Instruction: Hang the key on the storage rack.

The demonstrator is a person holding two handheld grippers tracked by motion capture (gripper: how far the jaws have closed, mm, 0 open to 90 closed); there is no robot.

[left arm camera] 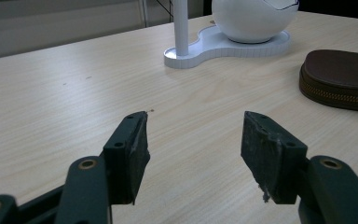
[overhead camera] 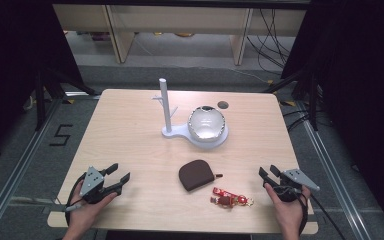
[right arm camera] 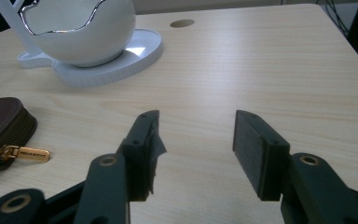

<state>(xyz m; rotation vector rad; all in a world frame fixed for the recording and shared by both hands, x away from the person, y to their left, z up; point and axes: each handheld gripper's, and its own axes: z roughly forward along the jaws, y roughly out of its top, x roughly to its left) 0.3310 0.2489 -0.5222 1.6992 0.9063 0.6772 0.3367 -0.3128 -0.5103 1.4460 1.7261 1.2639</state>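
A: Both idle? Left hand-held gripper (overhead camera: 121, 176) released, jaws wide apart, nothing between them, low over the bench (overhead camera: 130, 130)

B: Yes. Right hand-held gripper (overhead camera: 268, 173) also released, jaws spread, empty. Pouch (overhead camera: 196, 174) lies flat between the two, ahead and to the right of the left one, ahead-left of the right one

A: Keychain (overhead camera: 230, 200)?

B: Red and gold, just beside the pouch, nearer the right gripper, off to its left. Apart from the pouch, I think, gap is small

A: Risks?

B: Likely job is keychain into pouch. Pouch looks zipped, gold pull (right arm camera: 28, 153) points toward the right gripper. Pull is small and flat, so the jaws could slip off it or pinch the bench. Pouch is loose on smooth wood, so if one gripper tugs the zip without the other pinning the pouch, the whole thing probably slides

A: Keychain?

B: Thin, lying flat, and the dangly bits could snag on the zipper teeth. A grab from the side could push it off the near edge, it sits close to it

A: The stand (overhead camera: 166, 107) and egg bowl (overhead camera: 207, 123)?

B: Well ahead of both grippers, low risk unless a reach overshoots and tips the post
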